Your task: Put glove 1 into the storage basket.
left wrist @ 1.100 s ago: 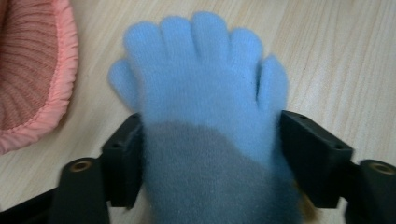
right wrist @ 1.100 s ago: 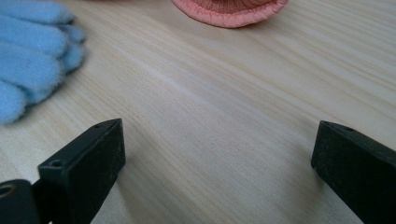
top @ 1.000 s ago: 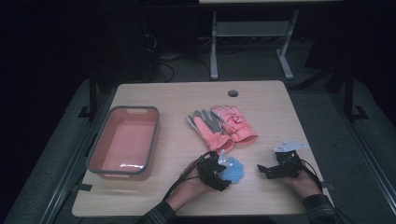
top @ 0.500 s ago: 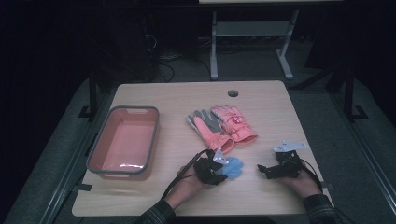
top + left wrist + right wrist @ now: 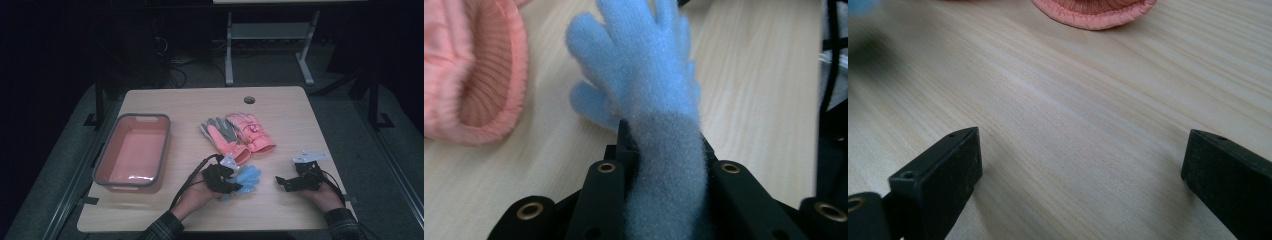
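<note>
Your left gripper (image 5: 235, 184) clamps a blue glove (image 5: 649, 85) near the pink gloves (image 5: 240, 134); your right gripper (image 5: 281, 181) rests with jaws spread wide on the table (image 5: 190, 102).

I see a pale wood counter (image 5: 190, 105) filling the middle of the frame, with a dark round hole (image 5: 249, 99) near its upper edge. At centre left a pink tray (image 5: 131, 152) with a grey rim rests on it. Just right of centre lie two pink gloves (image 5: 239, 133) side by side, and below them a small blue glove (image 5: 247, 176).
</note>
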`<state>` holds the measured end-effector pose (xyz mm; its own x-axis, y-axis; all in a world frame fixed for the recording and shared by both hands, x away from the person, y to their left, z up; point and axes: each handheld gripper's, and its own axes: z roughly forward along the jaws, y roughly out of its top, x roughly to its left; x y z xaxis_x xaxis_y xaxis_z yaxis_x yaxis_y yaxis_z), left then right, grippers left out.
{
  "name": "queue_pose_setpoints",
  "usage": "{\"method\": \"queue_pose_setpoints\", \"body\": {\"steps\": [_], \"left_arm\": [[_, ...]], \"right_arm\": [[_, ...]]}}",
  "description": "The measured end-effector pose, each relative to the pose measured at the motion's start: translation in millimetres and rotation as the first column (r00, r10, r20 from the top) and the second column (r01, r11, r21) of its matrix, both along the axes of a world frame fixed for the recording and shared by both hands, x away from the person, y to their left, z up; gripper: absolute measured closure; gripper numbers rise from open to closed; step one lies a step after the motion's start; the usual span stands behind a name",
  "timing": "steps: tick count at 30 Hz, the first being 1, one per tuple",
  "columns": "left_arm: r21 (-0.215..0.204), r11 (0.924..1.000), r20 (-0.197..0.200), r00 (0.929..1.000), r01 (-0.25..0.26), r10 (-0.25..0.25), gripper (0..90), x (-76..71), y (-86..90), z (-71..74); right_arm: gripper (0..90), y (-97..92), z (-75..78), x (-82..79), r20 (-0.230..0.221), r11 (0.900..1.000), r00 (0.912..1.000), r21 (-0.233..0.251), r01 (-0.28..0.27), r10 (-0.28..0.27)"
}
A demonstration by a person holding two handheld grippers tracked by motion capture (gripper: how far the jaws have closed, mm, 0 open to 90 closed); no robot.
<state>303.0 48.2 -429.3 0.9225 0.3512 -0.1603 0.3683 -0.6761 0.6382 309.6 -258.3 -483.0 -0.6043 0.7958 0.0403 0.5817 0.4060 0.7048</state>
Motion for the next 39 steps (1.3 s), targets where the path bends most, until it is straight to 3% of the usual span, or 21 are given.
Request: {"method": "queue_pose_setpoints", "body": {"steps": [3,6,11,23,26,30,34,35,39], "left_arm": [[-0.008,0.9999,0.005,0.9999,0.009,-0.009,75.0,2.4,6.0,10.2],[-0.044,0.9990,-0.008,1.0000,-0.002,0.002,75.1,4.5,13.3,18.4],[-0.050,0.9987,0.008,0.9999,-0.008,0.008,75.2,7.7,22.4,29.6],[-0.072,0.9934,0.058,0.9940,-0.089,0.093,75.1,27.8,60.2,63.8],[-0.101,0.9859,0.059,0.9884,-0.133,0.140,75.1,35.2,77.3,74.8],[-0.103,0.9829,0.070,0.9845,-0.153,0.161,75.1,41.2,87.7,80.0],[-0.096,0.9746,0.088,0.9735,-0.202,0.211,75.1,52.1,107.1,84.7],[-0.096,0.9746,0.088,0.9735,-0.202,0.211,75.1,52.1,107.1,84.7],[-0.088,0.9598,0.089,0.9576,-0.266,0.274,75.1,62.1,127.0,85.9]], "right_arm": [[2.2,-0.1,0.0,0.0,0.000,1.0000,1.0000,-0.001,-0.001,0.001],[2.3,-0.2,0.0,0.1,0.001,1.0000,1.0000,-0.002,-0.002,0.002],[2.2,-0.1,0.0,0.0,0.001,1.0000,1.0000,-0.002,-0.001,0.001],[2.3,0.0,0.0,0.1,0.000,1.0000,1.0000,-0.002,0.001,-0.001],[2.3,-0.1,0.0,0.2,0.001,1.0000,1.0000,-0.002,0.000,0.000],[2.3,0.0,0.0,0.2,0.001,1.0000,1.0000,-0.002,0.001,-0.001],[2.3,0.0,0.0,0.2,0.001,1.0000,1.0000,-0.002,0.001,-0.001],[2.3,0.0,0.0,0.2,0.001,1.0000,1.0000,-0.002,0.001,-0.001],[2.3,0.0,0.0,0.1,0.001,1.0000,1.0000,-0.002,0.002,-0.002]]}}
